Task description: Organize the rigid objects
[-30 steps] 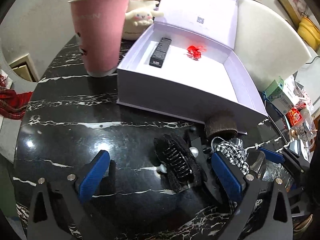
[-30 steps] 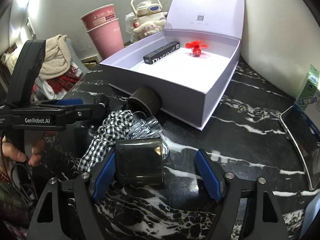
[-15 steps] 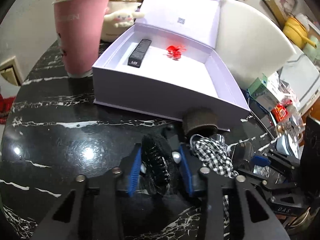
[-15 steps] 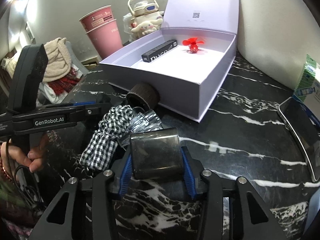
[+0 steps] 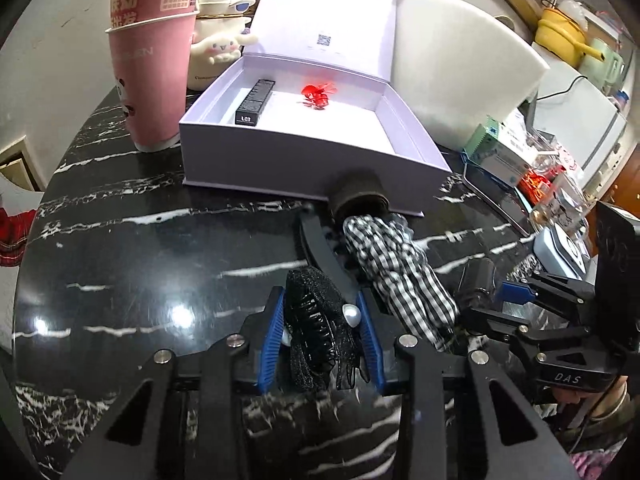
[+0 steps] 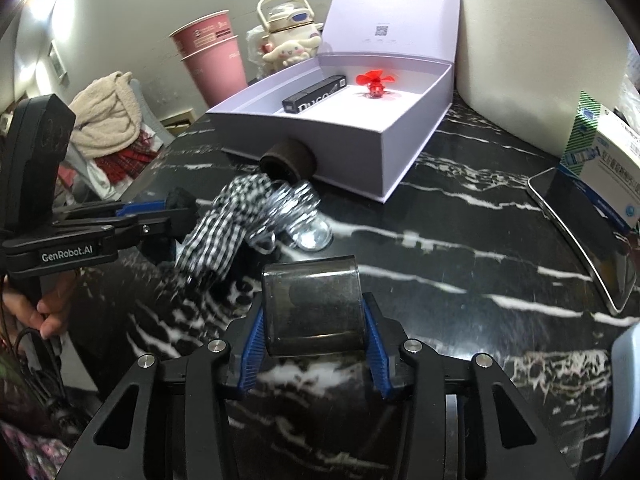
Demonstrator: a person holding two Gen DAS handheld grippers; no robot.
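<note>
Left claw (image 5: pixel 320 336) grips the black hair clip (image 5: pixel 320 332); right claw (image 6: pixel 314 340) grips the smoky translucent case (image 6: pixel 314 304) above the tabletop (image 6: pixel 460 272).

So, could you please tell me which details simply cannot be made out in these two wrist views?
- Left wrist view: the black toothed hair clip is partly covered by the left claw's blue pads, so its full shape is hidden.
- Right wrist view: the smoky translucent plastic box hides the table behind it; its contents are unreadable.
- Both views: the black-and-white checked fabric is blurred.
- Small print on the long black box is too small.
</note>
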